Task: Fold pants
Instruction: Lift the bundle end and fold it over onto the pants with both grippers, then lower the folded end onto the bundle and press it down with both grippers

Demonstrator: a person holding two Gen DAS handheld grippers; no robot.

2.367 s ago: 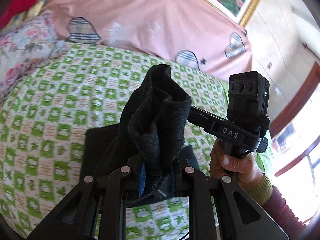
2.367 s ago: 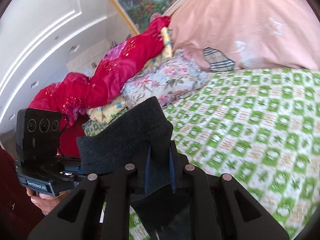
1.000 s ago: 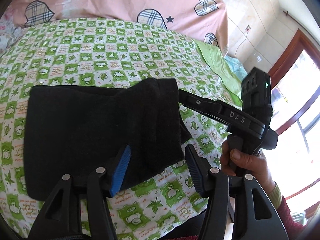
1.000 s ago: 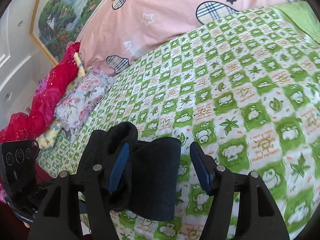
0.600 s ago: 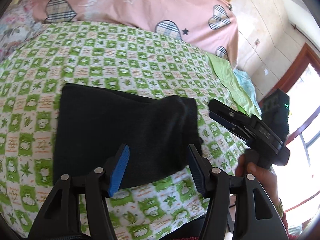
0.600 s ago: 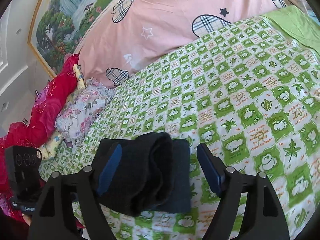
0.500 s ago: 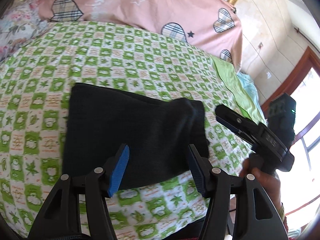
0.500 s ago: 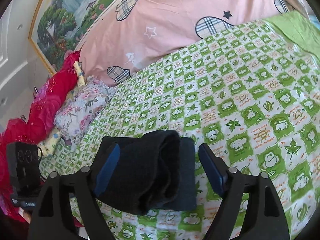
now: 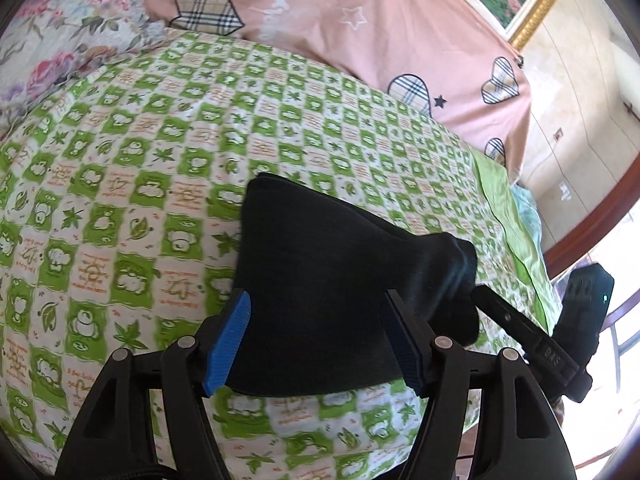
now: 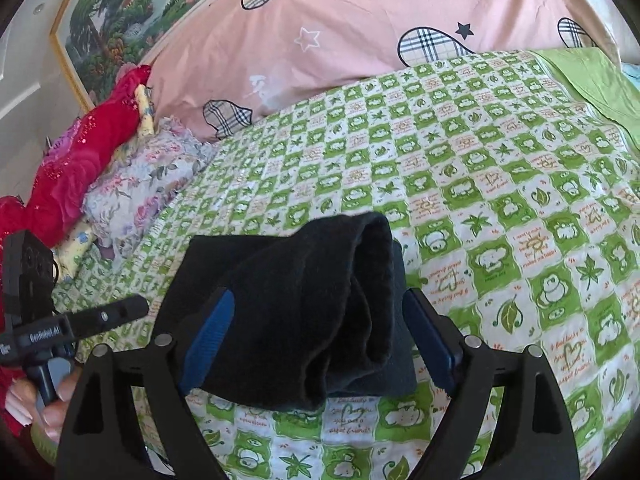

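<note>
Both hand-held grippers (image 9: 316, 336) (image 10: 316, 344) are released; flatten the pants' (image 9: 340, 280) bulging folded end (image 10: 372, 280) against the bed (image 10: 500, 184).

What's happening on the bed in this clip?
A person holding a gripper in each hand is folding black pants on a green checked bedsheet. The pants lie in a folded bundle, bulkier on one side. Both the left gripper and the right gripper are open and hover over the bundle, gripping nothing.
</note>
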